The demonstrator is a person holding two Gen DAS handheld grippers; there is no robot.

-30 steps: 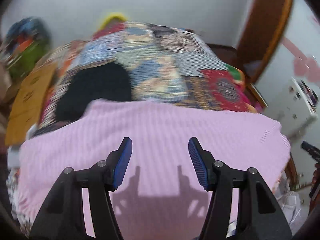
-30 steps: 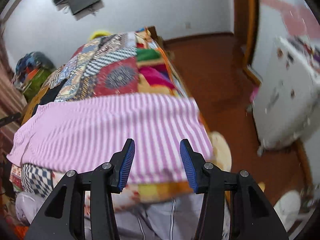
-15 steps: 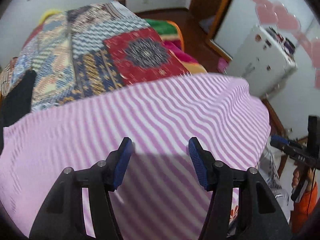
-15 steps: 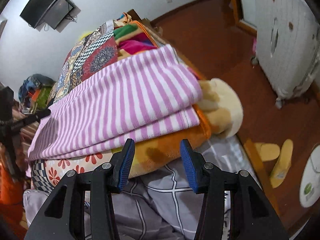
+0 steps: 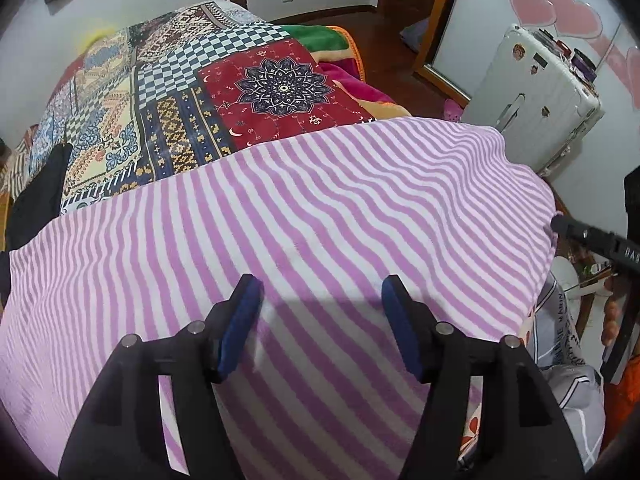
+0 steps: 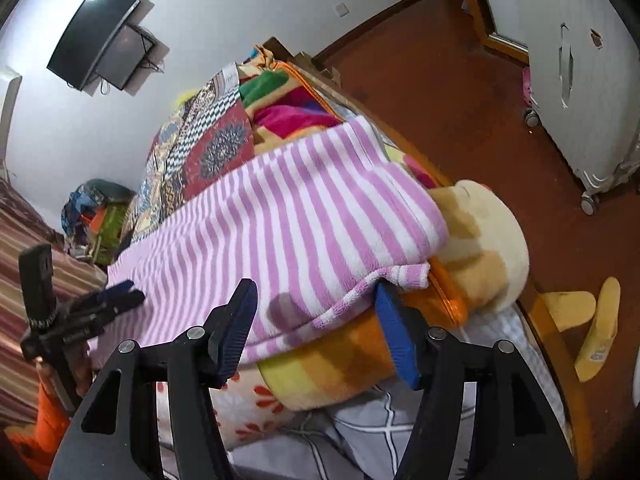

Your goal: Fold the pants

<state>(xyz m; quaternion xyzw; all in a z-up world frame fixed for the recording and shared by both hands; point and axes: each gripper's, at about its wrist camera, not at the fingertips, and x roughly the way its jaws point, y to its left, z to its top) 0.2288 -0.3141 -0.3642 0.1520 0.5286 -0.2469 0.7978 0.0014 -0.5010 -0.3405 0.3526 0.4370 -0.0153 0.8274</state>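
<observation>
Pants [image 5: 320, 200], pink-and-white striped, lie folded across the near end of the bed [image 5: 248, 92]. The left gripper [image 5: 322, 300] hovers over them, fingers apart and opening, nothing between. Only the right view shows the doubled layers and the hem at the bed's corner, where the right gripper [image 6: 316, 304] sits, fingers opening around the hem. Beyond that edge: open floor [image 6: 460, 92], slippers [image 6: 592, 324].

The pants [image 5: 328, 216] are soft pink-and-white striped fabric, folded double and spread flat across the near end of the bed [image 5: 224, 92], their layered edge [image 6: 360, 292] at the bed's right side.
</observation>
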